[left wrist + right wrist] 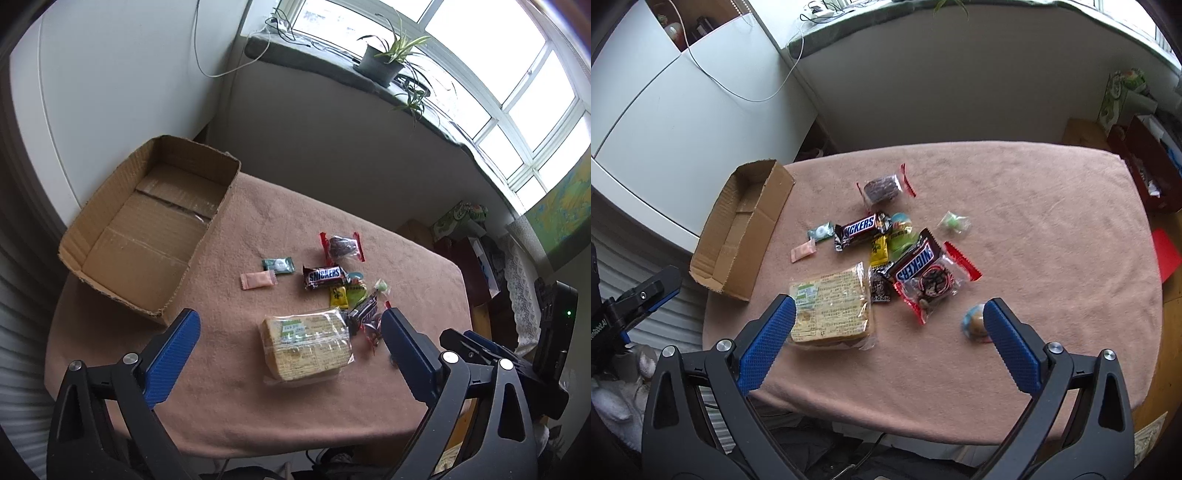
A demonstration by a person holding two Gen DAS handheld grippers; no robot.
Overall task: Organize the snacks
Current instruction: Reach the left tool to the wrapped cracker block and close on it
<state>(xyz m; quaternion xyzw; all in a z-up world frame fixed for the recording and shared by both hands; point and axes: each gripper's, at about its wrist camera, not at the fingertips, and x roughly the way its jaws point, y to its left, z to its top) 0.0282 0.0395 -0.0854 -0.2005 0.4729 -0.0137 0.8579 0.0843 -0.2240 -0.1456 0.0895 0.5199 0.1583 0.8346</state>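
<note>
An open, empty cardboard box (147,229) sits at the table's left; it also shows in the right wrist view (738,229). Snacks lie loose on the pink cloth: a clear-wrapped cracker pack (308,343) (831,306), a Snickers bar (325,276) (862,229), a second Snickers (916,260), a red-edged brown cake (341,245) (882,188), a green mint (279,265) and a pink sachet (258,279). My left gripper (291,328) is open above the cracker pack. My right gripper (890,314) is open above the table's near side, with a round blue sweet (973,323) by its right finger.
The pink cloth covers the table (1052,229). A white cabinet (665,122) stands left of the table behind the box. A windowsill with a potted plant (380,59) runs behind. Bags and boxes (1145,147) stand on the floor to the right.
</note>
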